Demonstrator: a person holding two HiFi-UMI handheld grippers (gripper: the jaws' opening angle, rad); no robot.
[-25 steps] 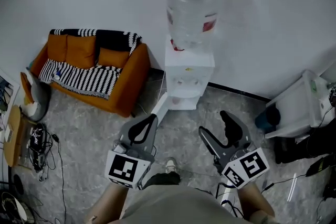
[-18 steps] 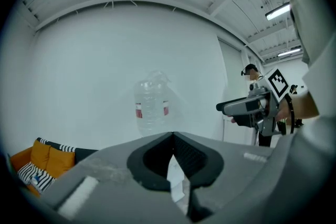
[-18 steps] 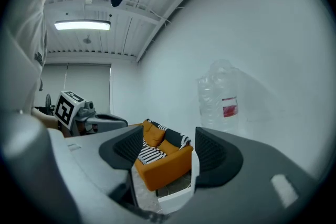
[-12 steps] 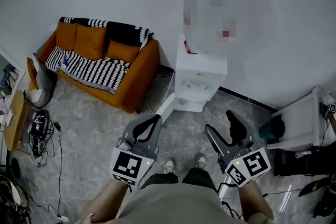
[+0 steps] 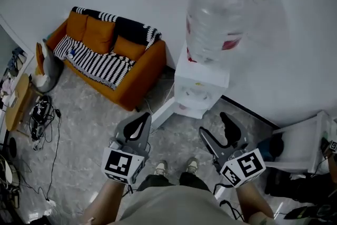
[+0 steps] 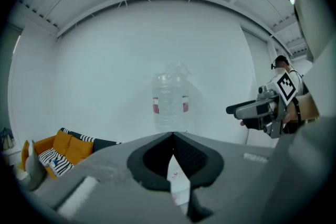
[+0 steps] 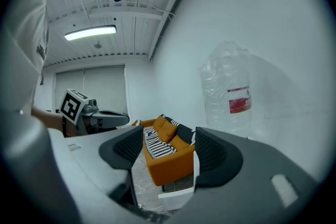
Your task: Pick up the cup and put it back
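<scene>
As we closed in, water dispenser (image 5: pixel 199 89) loomed larger than before; we saw no cup. Left gripper (image 5: pixel 138 123) pinched together, right gripper (image 5: pixel 215 126) gaped, both empty: approach, we judged.

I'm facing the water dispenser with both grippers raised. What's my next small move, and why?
Probably ease the right gripper forward and down toward the front of the water dispenser. Its jaws stand apart and empty, whereas the left gripper is shut, and the dispenser lies ahead of both. I cannot make out a cup from here, so look there first.
</scene>
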